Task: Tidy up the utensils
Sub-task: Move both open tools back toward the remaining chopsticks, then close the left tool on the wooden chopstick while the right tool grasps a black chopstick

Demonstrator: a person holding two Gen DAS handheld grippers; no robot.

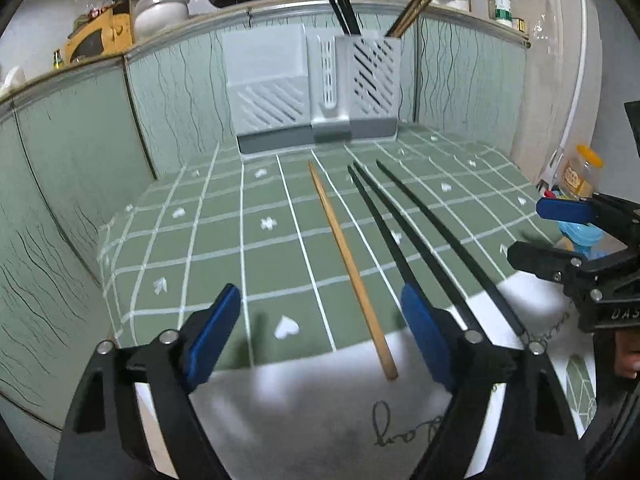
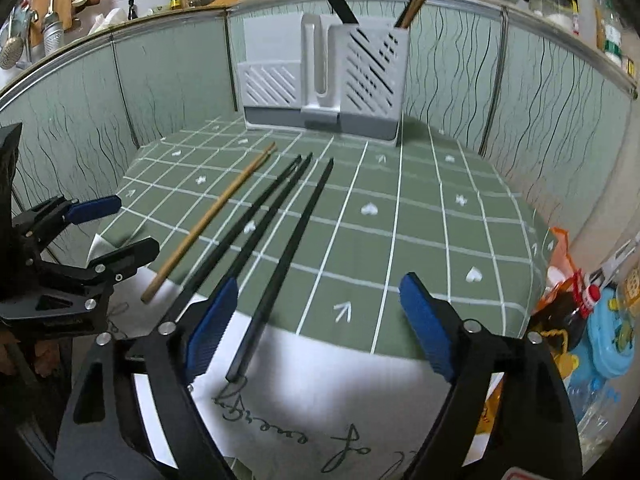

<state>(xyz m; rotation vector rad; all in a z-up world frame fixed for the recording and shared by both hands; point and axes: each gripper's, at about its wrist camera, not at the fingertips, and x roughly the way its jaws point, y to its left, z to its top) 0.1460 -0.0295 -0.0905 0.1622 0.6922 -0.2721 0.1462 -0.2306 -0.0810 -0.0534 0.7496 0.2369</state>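
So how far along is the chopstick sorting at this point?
Partly done: black chopsticks and wooden chopsticks already stand in the white holder. Nothing is in hand: the left gripper and the right gripper are both open, each with nothing between its fingers. Still on the green tablecloth are one wooden chopstick and three black chopsticks.

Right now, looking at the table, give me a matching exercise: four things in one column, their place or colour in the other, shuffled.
1. wooden chopstick
2. black chopsticks
3. utensil holder
4. left gripper

A. white and grey, at the back of the cloth
B. open, nothing between its pads
C. three lying side by side
D. lying alone, tan

Pairs: 1-D, 2-C, 3-A, 4-B
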